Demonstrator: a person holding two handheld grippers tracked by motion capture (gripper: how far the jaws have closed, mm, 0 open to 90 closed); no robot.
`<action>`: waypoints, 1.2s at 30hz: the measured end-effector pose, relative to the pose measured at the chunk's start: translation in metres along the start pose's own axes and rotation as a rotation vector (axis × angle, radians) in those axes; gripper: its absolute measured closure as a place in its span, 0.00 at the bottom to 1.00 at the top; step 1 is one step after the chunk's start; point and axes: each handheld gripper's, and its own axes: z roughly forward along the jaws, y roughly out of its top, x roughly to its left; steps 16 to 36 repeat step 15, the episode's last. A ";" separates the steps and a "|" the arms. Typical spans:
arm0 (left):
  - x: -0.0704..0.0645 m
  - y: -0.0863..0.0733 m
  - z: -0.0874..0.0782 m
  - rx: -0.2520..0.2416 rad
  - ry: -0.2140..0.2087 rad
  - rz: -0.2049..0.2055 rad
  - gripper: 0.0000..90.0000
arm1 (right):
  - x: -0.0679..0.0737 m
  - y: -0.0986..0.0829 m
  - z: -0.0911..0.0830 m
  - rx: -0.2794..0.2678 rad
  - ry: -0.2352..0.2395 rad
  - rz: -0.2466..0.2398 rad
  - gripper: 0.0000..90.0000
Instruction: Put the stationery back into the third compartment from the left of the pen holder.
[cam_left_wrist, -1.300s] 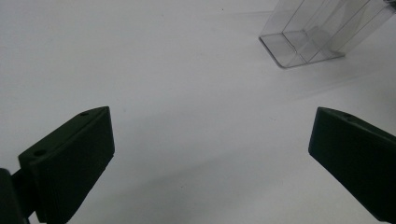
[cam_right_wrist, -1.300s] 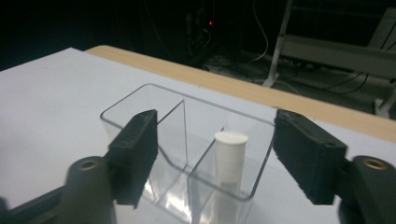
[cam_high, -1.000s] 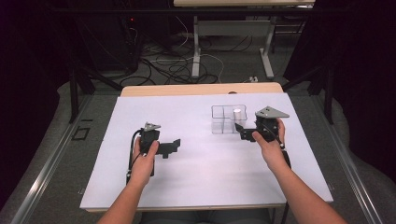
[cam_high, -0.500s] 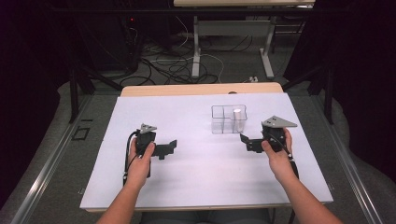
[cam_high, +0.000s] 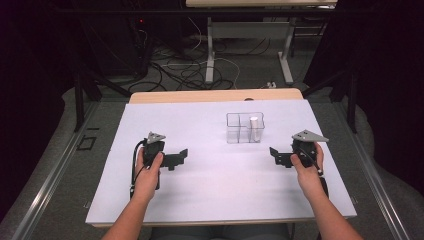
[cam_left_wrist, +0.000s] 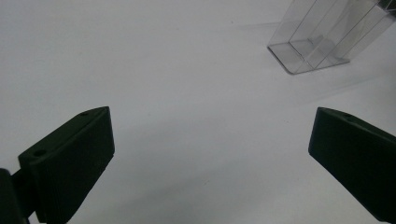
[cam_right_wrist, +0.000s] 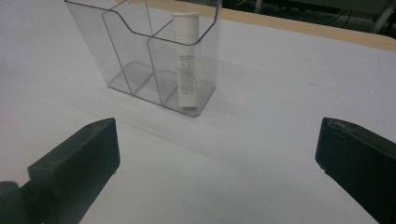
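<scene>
1. The clear plastic organiser box with inner dividers (cam_high: 245, 128) stands upright on the white-covered desk (cam_high: 210, 195), toward the far side and right of the middle.
2. A white cylindrical tube with small printed text (cam_right_wrist: 186, 60) stands upright in the box's compartment at its right end in the high view (cam_high: 254, 128). The print is too small to read, and the clear walls blur the tube's lower part.
3. In the left gripper view, the box (cam_left_wrist: 327, 37) sits at the top right, cut off by the picture's edge, so its upper rim is out of sight.
4. The right gripper (cam_high: 276, 155) hovers near the box, on its near right side, with its black fingers (cam_right_wrist: 79, 163) spread wide and nothing between them. The far ends of both fingers are cut off at the bottom edge of its own view.
5. The left gripper (cam_high: 179, 156) is well apart from the box, to its near left, with fingers (cam_left_wrist: 70, 163) likewise wide and bare desk between them.
6. Whether either gripper touches the desk cannot be told.
7. Beyond the box, a strip of the desk's wooden edge (cam_high: 215, 95) shows; the floor behind is dim, with cables hard to make out.
</scene>
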 end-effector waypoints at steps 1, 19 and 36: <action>0.000 0.000 0.000 0.002 0.002 0.001 0.00 | -0.003 -0.001 0.000 0.002 -0.005 0.005 0.00; 0.008 -0.001 -0.001 0.000 0.013 -0.023 0.00 | -0.021 -0.012 0.002 0.030 -0.049 0.070 0.00; 0.008 -0.001 -0.001 0.000 0.013 -0.023 0.00 | -0.021 -0.012 0.002 0.030 -0.049 0.070 0.00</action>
